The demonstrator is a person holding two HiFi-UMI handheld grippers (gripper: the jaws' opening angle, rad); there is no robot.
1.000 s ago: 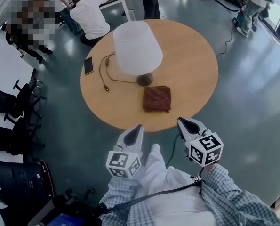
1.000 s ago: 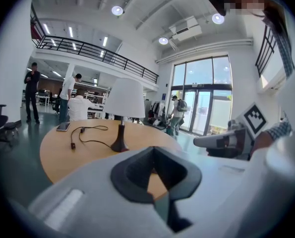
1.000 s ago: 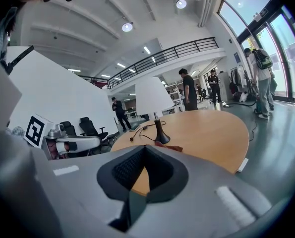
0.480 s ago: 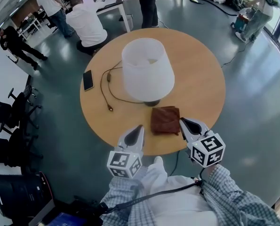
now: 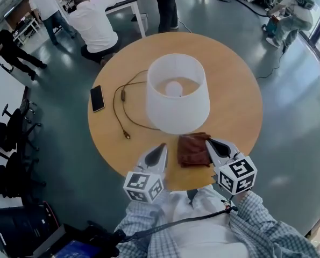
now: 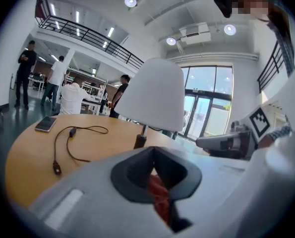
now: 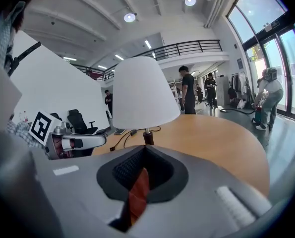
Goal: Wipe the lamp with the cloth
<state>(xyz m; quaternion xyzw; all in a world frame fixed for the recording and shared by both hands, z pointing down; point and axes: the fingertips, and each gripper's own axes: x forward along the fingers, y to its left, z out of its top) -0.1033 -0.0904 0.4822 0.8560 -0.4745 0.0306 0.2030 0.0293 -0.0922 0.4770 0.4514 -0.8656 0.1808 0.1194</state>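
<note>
Left tool (image 5: pixel 161 147): jaws together with nothing in them; it sits over the near edge of the counter (image 5: pixel 229 90), just left of the cloth and tipped slightly down, probably so the cloth stays in line with its tips.
Right tool (image 5: pixel 210 143): jaws also together and empty; it sits just right of the cloth, so the two tools flank it.
Cloth (image 5: pixel 193 149): reddish-brown and folded, lying flat near the counter's near edge between the two tool tips. It looks untouched and within easy reach of either tool.
Lamp (image 5: pixel 177 98): stands upright just beyond the cloth; its wide white shade hides the base from above.
Cord (image 5: pixel 121 98): trails loosely left of the lamp, unplugged, so it should not hinder wiping.
Phone (image 5: pixel 97 98): lies farther left, well apart from the work.
Stage: the approach, as I judge it; no wiping has begun.
Next need: one tool's jaws must part before they can take the cloth.
</note>
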